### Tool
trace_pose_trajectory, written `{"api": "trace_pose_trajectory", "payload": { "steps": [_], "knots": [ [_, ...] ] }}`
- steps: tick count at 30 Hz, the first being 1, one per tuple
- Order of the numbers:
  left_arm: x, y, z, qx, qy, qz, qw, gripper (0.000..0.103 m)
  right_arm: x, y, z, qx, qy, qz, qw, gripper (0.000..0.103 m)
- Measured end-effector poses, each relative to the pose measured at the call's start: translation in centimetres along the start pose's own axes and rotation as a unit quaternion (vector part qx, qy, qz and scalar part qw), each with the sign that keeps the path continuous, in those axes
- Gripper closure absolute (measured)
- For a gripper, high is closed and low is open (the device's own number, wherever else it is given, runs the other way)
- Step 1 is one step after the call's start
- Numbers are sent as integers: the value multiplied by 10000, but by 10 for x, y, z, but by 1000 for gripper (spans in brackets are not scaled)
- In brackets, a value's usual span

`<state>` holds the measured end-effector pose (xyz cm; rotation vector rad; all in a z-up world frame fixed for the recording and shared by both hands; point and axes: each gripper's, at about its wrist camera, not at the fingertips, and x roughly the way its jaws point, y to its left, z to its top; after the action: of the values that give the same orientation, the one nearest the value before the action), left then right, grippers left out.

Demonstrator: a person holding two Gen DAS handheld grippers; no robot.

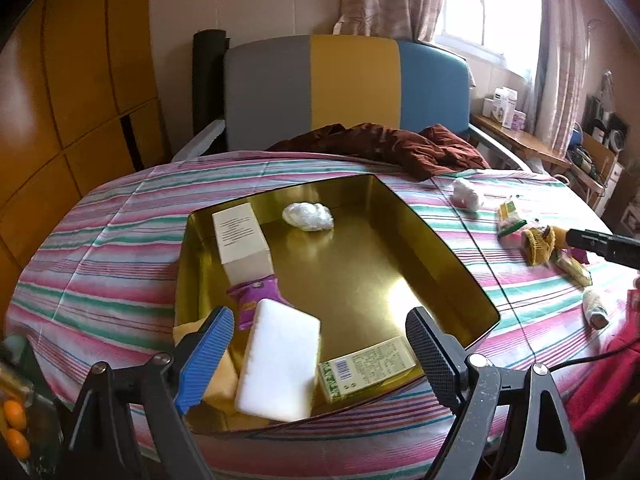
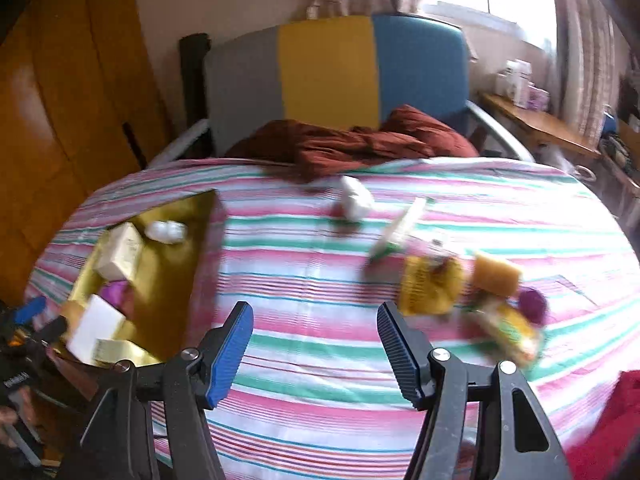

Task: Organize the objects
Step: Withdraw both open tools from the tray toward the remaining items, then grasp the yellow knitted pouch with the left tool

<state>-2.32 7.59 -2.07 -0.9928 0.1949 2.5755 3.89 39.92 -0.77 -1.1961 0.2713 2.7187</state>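
Note:
A gold tin tray (image 1: 452,252) lies on the striped bed. In it are a white block (image 1: 280,364), a green-printed box (image 1: 368,368), a cream box (image 1: 242,240), a purple packet (image 1: 256,296) and a white wad (image 1: 308,216). My left gripper (image 1: 320,356) is open over the tray's near edge, empty, with the white block between its fingers' line. My right gripper (image 2: 316,344) is open and empty above the bedspread. To its right lie a yellow pouch (image 2: 430,286), a yellow sponge (image 2: 496,274), a snack packet (image 2: 508,330), a purple ball (image 2: 532,304) and a white bundle (image 2: 356,198). The tray also shows at left (image 2: 172,276).
A dark red cloth (image 1: 396,144) is heaped at the bed's head, before a grey, yellow and blue headboard (image 1: 348,88). A wooden wardrobe (image 1: 72,92) stands left. A side table (image 1: 524,140) with boxes stands right. A red garment (image 2: 612,432) lies at the near right.

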Motion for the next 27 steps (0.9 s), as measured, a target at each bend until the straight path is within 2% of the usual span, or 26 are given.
{"api": "trace_pose_trajectory", "payload": {
  "steps": [6,10,14,22,27],
  "knots": [
    [3,-19,9,227,-31,-266,9994,15,4,-47,-3,393,153,-390,9984,38],
    [5,-37,14,422,-53,-439,9981,15,15,-66,1,466,325,-473,9973,38],
    [9,-56,20,592,-29,-607,9964,15,35,-76,8,507,518,-403,9966,32],
    [21,-91,38,796,32,-954,9922,15,82,-88,30,677,850,-102,9940,32],
    [29,-105,45,861,59,-1034,9909,15,117,-95,38,717,1082,-172,9914,32]
  ]
}}
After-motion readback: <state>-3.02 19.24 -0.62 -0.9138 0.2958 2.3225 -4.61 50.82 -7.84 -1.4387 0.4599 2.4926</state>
